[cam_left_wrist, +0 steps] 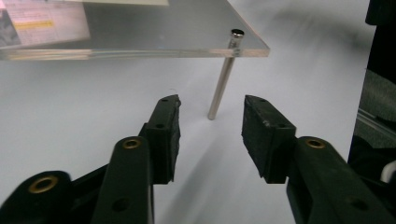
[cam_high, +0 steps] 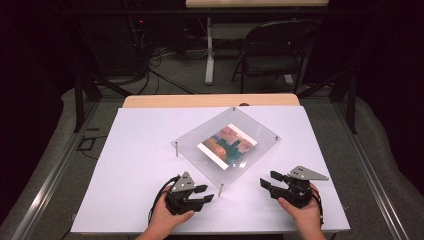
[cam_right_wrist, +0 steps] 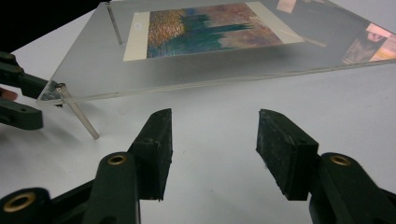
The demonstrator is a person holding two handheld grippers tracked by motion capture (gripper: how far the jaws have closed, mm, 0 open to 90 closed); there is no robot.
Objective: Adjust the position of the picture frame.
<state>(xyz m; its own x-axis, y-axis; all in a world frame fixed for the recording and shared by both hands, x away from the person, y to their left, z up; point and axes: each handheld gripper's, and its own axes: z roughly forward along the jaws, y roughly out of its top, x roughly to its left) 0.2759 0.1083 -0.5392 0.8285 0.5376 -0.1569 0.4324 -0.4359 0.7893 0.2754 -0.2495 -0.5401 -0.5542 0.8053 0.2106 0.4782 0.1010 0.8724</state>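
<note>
A clear acrylic plate (cam_high: 197, 136) stands on thin metal legs above the white table top (cam_high: 135, 155), turned like a diamond. A colourful picture (cam_high: 227, 145) with a cream border lies on it. My left gripper (cam_high: 206, 193) rests at the front, open and empty, its tips just left of the plate's nearest leg (cam_high: 220, 189). In the left gripper view that leg (cam_left_wrist: 223, 79) rises just beyond the open gripper (cam_left_wrist: 212, 100). My right gripper (cam_high: 267, 181) sits open and empty at the front right. In its own view the right gripper (cam_right_wrist: 215, 114) faces the plate's edge (cam_right_wrist: 187, 86).
A wooden strip (cam_high: 210, 101) runs along the table's far edge. Beyond it stand a dark folding chair (cam_high: 277, 50) and another table's white leg (cam_high: 209, 50), with cables on the floor. Metal rails flank both sides of the table.
</note>
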